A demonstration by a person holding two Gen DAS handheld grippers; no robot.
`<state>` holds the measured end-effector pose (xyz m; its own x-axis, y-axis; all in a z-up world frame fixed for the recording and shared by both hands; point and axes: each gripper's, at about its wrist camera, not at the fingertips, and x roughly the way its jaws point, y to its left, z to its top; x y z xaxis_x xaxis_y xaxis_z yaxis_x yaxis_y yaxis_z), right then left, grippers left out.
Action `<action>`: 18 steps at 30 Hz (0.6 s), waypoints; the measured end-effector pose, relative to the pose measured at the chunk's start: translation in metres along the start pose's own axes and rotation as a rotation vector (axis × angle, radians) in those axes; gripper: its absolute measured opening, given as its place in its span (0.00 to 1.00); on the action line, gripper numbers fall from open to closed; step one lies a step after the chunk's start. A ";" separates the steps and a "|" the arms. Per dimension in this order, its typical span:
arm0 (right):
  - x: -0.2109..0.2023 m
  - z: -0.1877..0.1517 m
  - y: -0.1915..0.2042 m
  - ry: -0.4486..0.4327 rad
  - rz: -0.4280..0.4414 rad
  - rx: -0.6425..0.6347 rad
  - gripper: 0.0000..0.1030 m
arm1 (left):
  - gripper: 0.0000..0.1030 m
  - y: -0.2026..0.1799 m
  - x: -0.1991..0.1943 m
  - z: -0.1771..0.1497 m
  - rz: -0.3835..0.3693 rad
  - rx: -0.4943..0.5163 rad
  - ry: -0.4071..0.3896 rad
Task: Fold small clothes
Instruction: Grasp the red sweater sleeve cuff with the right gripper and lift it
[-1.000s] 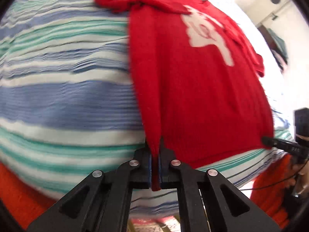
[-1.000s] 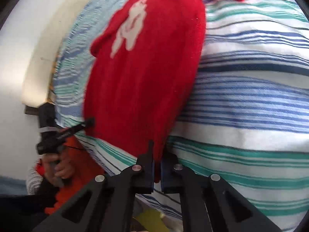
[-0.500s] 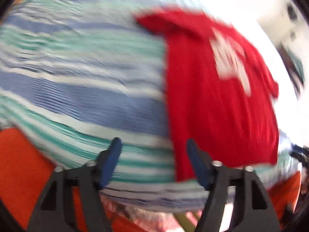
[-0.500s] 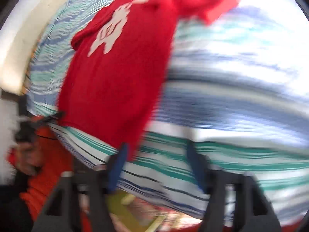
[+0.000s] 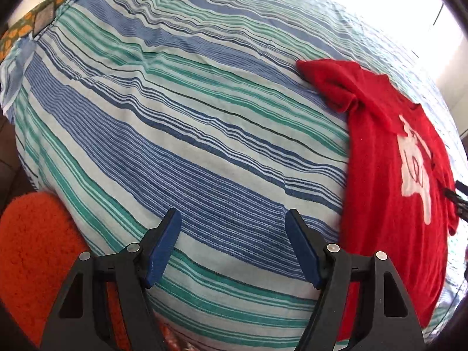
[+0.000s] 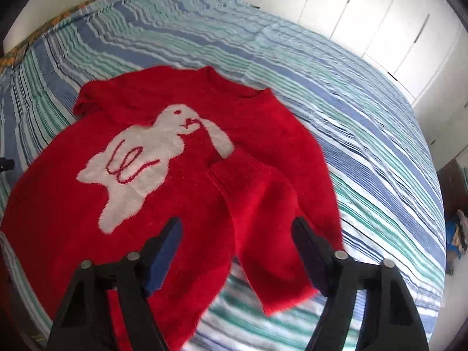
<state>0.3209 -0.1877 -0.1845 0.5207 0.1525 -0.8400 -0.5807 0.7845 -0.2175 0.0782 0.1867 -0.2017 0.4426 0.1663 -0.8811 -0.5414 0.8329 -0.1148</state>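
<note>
A small red sweater (image 6: 187,181) with a white rabbit on its front lies flat on the striped bed. One sleeve (image 6: 263,193) is folded in over the body, its cuff near the rabbit. My right gripper (image 6: 237,231) is open and empty, just above the sweater's lower part. In the left wrist view the sweater (image 5: 392,193) lies at the right. My left gripper (image 5: 232,228) is open and empty over bare bedsheet, to the left of the sweater.
The bed is covered by a blue, green and white striped sheet (image 5: 187,122). An orange fuzzy rug (image 5: 35,251) lies on the floor by the bed's near left edge. White cupboard doors (image 6: 380,14) stand behind the bed.
Both grippers were shut on the sweater's hem corners and have let go and opened. The sweater now lies flat. The left gripper has swung left, the right has pulled back above the sweater.
</note>
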 end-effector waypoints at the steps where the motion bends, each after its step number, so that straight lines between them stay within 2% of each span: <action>1: 0.022 0.009 0.003 0.030 -0.006 -0.001 0.67 | 0.73 0.000 0.002 0.001 0.004 -0.004 0.002; 2: 0.037 0.010 0.005 0.046 -0.015 0.006 0.66 | 0.73 -0.001 0.003 0.001 0.005 -0.006 0.005; 3: 0.050 0.014 0.003 0.052 -0.016 0.028 0.59 | 0.73 0.000 0.005 0.001 0.008 -0.007 0.009; 4: 0.057 0.014 -0.002 0.050 -0.004 0.065 0.40 | 0.73 -0.001 0.005 0.002 0.010 -0.007 0.012; 5: 0.061 0.014 -0.011 0.047 0.011 0.121 0.27 | 0.73 -0.001 0.005 0.002 0.010 -0.006 0.014; 6: 0.059 0.010 -0.024 0.042 0.022 0.193 0.09 | 0.73 -0.002 0.005 0.001 0.010 -0.006 0.015; 8: 0.037 -0.005 -0.059 -0.031 0.071 0.373 0.08 | 0.73 -0.001 0.004 0.002 0.005 -0.007 0.011; 9: 0.022 -0.019 -0.075 -0.068 0.065 0.445 0.08 | 0.73 -0.001 0.002 0.000 0.005 -0.007 0.010; 11: -0.018 -0.064 -0.117 -0.144 0.076 0.617 0.09 | 0.73 -0.001 0.003 0.000 0.009 -0.006 0.010; 13: -0.057 -0.125 -0.154 -0.197 0.050 0.790 0.09 | 0.73 -0.003 0.003 -0.001 0.018 -0.001 0.009; 15: -0.082 -0.183 -0.179 -0.215 0.000 0.917 0.09 | 0.73 -0.006 0.003 -0.002 0.029 0.011 0.005; 17: -0.090 -0.235 -0.194 -0.181 -0.037 1.003 0.09 | 0.73 -0.010 0.004 -0.003 0.041 0.029 0.003; 18: -0.086 -0.254 -0.199 -0.149 -0.024 1.028 0.09 | 0.73 -0.012 0.005 -0.005 0.050 0.041 0.003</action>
<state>0.2329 -0.5100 -0.1951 0.6375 0.1480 -0.7562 0.2081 0.9119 0.3538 0.0836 0.1749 -0.2063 0.4134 0.2065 -0.8868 -0.5329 0.8446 -0.0518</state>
